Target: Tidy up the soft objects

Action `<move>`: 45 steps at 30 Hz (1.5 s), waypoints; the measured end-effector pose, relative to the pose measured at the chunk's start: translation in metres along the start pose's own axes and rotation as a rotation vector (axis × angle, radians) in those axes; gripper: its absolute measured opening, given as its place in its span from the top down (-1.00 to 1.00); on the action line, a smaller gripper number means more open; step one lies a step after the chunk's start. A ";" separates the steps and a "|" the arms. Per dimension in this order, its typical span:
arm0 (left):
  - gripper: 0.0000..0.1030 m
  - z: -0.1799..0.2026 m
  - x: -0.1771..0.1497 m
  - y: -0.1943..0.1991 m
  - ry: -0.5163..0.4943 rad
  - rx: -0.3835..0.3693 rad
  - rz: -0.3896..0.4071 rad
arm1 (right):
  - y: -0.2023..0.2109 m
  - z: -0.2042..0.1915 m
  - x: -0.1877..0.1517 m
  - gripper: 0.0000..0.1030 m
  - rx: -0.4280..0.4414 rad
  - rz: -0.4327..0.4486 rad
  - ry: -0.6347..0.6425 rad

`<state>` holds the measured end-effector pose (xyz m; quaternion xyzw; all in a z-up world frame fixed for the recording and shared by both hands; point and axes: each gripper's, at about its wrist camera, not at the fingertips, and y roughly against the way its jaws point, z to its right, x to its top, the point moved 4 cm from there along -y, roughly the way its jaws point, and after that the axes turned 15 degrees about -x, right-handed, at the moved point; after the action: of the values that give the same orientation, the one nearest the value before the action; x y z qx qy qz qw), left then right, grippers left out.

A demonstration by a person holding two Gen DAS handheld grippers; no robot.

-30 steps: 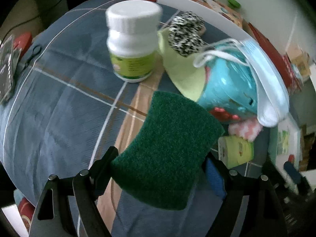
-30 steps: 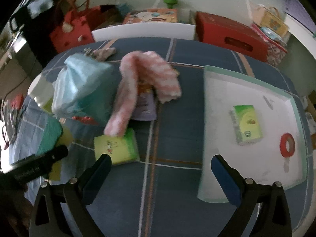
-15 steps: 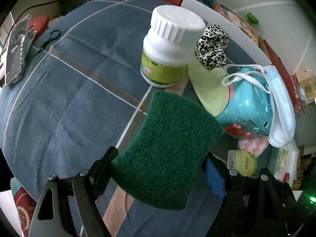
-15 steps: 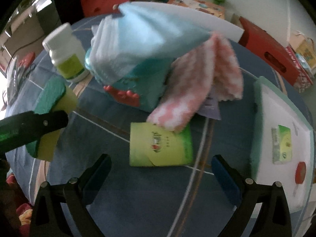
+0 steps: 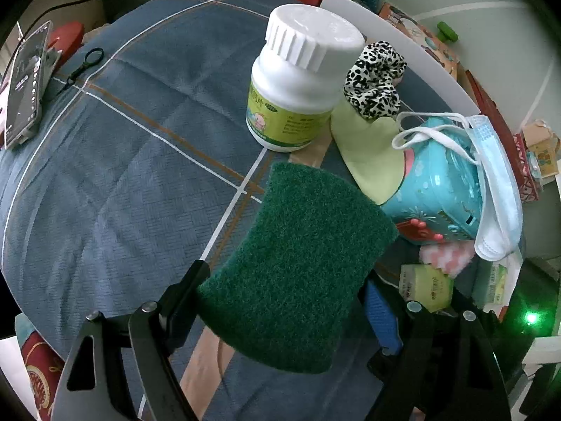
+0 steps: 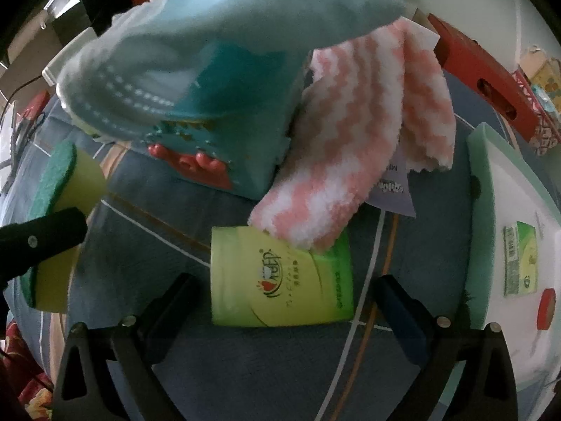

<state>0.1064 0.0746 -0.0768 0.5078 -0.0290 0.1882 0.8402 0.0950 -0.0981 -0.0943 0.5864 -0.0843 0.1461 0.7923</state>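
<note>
Left gripper (image 5: 287,301): jaws clamped on green sponge (image 5: 298,273), held just in front of white bottle (image 5: 298,80). Right gripper (image 6: 280,301): jaws apart, either side of green tissue pack (image 6: 280,280), not touching; pink towel (image 6: 354,147) overlaps pack's far edge.

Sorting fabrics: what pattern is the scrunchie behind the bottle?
Black-and-white leopard print scrunchie, clearest in the left wrist view.

Green-topped yellow sponge (image 5: 298,277) gripped off the cloth — pink-white towel (image 6: 354,161) overlaps green tissue pack (image 6: 280,280).
</note>
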 end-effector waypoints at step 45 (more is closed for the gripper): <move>-0.63 -0.002 0.000 0.001 0.018 -0.046 -0.004 | 0.043 0.023 -0.040 -0.29 0.111 0.018 -0.083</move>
<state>0.1054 0.0766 -0.0770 0.4866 -0.0251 0.1904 0.8523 0.0438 -0.1141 -0.0604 0.6340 -0.1141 0.1332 0.7531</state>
